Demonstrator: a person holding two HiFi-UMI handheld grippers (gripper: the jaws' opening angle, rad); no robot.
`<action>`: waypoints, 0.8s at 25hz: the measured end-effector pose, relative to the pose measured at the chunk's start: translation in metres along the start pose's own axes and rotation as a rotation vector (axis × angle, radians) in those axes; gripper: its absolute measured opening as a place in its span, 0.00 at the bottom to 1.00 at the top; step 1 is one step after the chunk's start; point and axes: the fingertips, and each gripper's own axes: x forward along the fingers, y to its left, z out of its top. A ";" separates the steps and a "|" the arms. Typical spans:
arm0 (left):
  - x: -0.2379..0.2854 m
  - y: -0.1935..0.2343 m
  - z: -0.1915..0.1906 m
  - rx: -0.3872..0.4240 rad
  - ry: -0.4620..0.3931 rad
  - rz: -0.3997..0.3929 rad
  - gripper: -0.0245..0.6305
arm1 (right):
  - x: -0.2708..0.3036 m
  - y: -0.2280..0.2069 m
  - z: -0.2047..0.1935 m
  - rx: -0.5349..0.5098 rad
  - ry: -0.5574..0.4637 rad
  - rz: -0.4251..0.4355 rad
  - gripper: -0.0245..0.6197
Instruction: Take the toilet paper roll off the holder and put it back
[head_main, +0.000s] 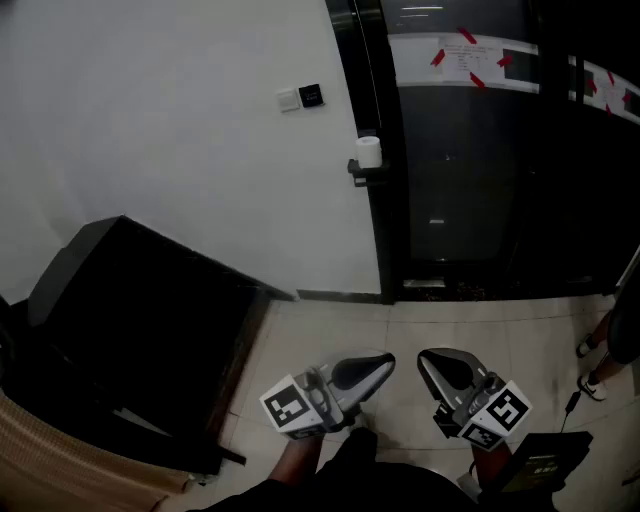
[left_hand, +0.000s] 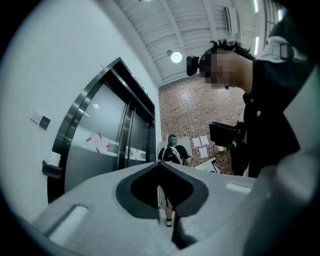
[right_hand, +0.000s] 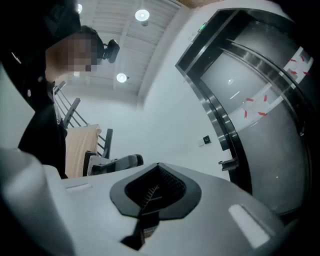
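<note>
A white toilet paper roll (head_main: 369, 151) stands upright on a small black holder (head_main: 361, 173) fixed to the dark door frame, high on the wall. Both grippers hang low by my body, far below the roll. My left gripper (head_main: 386, 362) has its jaws together and nothing in them, and so does my right gripper (head_main: 426, 360). In the left gripper view the shut left gripper (left_hand: 161, 165) points up, with the roll (left_hand: 54, 158) and holder (left_hand: 51, 170) small at the far left. The right gripper (right_hand: 158, 166) view shows the holder (right_hand: 227, 164) side-on; there the roll cannot be made out.
A black cabinet (head_main: 130, 310) fills the left floor area. Dark lift doors (head_main: 470, 150) with red tape stand right of the holder. Wall switches (head_main: 300, 97) sit left of it. Someone's feet (head_main: 598, 372) are at the right, and a dark device (head_main: 545, 462) lies by my right gripper.
</note>
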 end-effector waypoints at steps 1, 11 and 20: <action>0.002 0.004 0.000 0.002 -0.003 0.000 0.04 | 0.001 -0.004 -0.001 0.000 0.001 0.000 0.04; 0.024 0.107 -0.011 -0.017 -0.018 -0.020 0.04 | 0.060 -0.085 -0.003 -0.017 0.023 -0.043 0.04; 0.028 0.275 -0.009 -0.054 -0.059 -0.041 0.04 | 0.184 -0.189 -0.007 -0.025 0.029 -0.089 0.04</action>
